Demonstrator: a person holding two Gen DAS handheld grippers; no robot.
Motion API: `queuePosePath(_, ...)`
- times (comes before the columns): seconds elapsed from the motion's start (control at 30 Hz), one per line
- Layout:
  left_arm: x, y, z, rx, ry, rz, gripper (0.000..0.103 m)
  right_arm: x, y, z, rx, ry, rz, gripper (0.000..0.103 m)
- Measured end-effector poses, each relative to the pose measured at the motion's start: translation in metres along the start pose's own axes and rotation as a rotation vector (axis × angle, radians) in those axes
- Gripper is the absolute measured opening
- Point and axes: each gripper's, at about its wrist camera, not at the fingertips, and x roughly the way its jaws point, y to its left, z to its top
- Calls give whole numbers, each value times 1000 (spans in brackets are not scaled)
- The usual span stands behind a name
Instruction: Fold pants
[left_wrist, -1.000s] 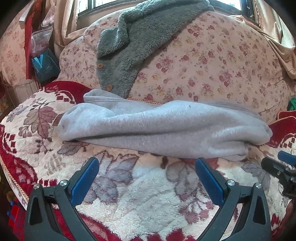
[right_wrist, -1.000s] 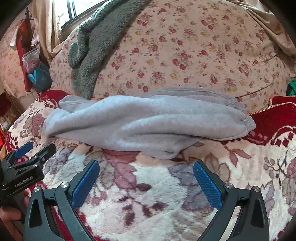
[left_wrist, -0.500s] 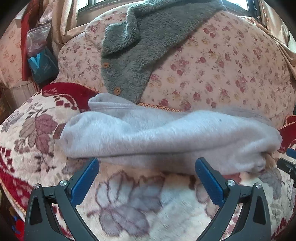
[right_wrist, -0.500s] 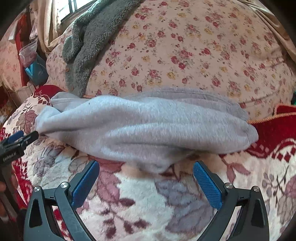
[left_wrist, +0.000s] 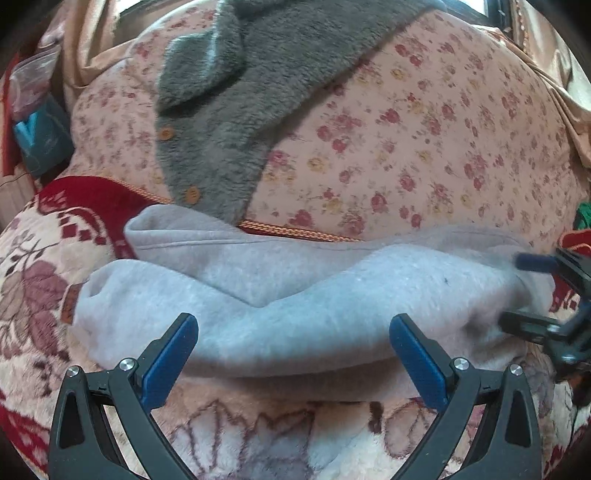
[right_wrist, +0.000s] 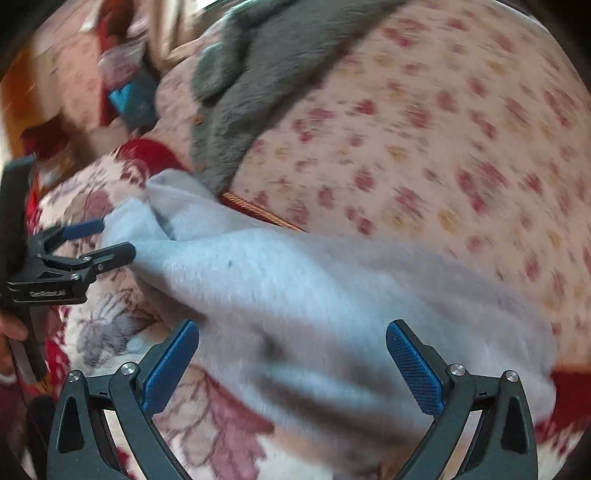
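Light grey fleece pants (left_wrist: 280, 295) lie bunched lengthwise across the floral sofa seat; they also show in the right wrist view (right_wrist: 332, 295). My left gripper (left_wrist: 293, 354) is open, its blue pads at the pants' near edge, around its middle-left part. My right gripper (right_wrist: 291, 358) is open over the pants' right part; its view is blurred. The right gripper shows at the right edge of the left wrist view (left_wrist: 532, 295), open around the pants' right end. The left gripper shows in the right wrist view (right_wrist: 103, 240), open at the pants' left end.
A dark grey fleece jacket (left_wrist: 236, 110) hangs over the flowered sofa back (left_wrist: 424, 140), just above the pants. The seat is covered by a red and cream floral blanket (left_wrist: 258, 435). Bags and clutter (left_wrist: 37, 125) stand at the far left.
Both grippers have moved forward to the pants; the pads now reach the cloth's near edge. The right gripper's view has swung left and is blurred. Both stay open.
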Motion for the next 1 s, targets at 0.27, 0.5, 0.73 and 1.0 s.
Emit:
queuePosePath(0.27,16,7,-5,9,37,15,103,37,0,-3,-58,100,46,33)
queuePosePath(0.5,0,9,-7,-32,7,-33,103,-3,36,-35,-129,38,7,21)
queuePosePath(0.73,-32,-9,-21,65,-31,-129,103,-27,77,-90,-206,-7,-84,21)
queuePosePath(1.0,-38,-9,-60,62,36,-157,103,-31,96,-142,-206,28,-115,22)
